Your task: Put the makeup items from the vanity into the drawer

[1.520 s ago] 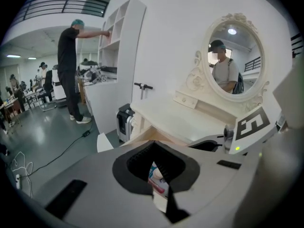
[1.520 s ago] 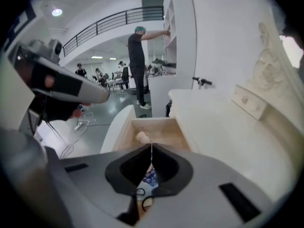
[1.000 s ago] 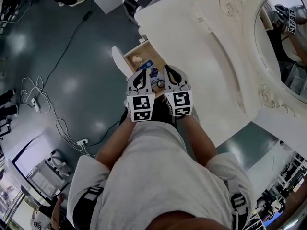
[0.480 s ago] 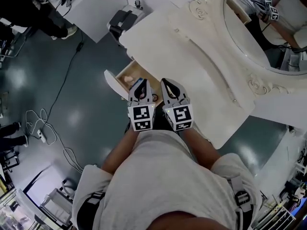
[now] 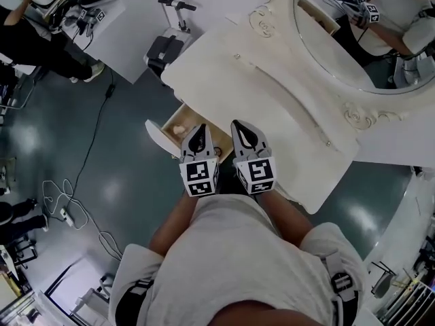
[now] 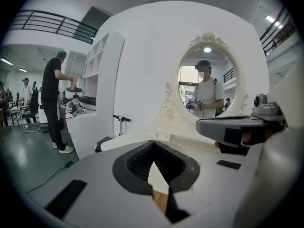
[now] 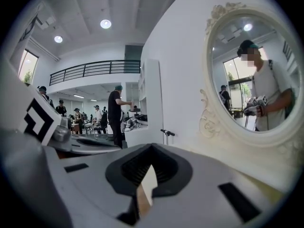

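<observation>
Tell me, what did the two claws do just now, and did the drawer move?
The left claw and the right claw rose a little, side by side, above the open drawer, and now hide most of its inside in the head view. Neither picked up or let go of anything: both stayed shut and empty. The drawer stayed open, and the vanity stayed put.

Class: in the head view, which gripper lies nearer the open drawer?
The left gripper: its tip overlaps the drawer, while the right gripper sits beside it, farther from the drawer.
</observation>
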A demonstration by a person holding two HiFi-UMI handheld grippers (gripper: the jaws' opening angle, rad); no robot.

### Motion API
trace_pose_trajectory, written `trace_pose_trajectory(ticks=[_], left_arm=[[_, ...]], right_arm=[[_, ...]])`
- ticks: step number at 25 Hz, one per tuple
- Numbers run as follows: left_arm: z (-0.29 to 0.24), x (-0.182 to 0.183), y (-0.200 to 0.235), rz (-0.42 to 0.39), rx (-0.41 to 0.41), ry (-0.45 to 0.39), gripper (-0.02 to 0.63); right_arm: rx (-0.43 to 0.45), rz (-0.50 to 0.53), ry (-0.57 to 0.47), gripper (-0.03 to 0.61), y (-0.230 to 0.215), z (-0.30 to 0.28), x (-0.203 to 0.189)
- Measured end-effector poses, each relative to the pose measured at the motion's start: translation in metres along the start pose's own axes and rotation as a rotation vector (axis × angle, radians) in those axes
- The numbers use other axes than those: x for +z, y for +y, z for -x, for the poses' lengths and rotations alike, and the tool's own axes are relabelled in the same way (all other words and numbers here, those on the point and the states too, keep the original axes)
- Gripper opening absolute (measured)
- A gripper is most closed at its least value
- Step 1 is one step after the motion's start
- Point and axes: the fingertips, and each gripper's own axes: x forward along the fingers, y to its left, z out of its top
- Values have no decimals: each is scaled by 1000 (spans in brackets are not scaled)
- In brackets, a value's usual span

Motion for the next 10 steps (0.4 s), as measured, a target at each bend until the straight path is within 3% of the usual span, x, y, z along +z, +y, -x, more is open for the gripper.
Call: trace_pose_trajectory(ticks=[10], left_arm=[[-2,3,-12,-11,-42,1,6]], right_arm=[[-34,8,18,14,-2,13,-1]])
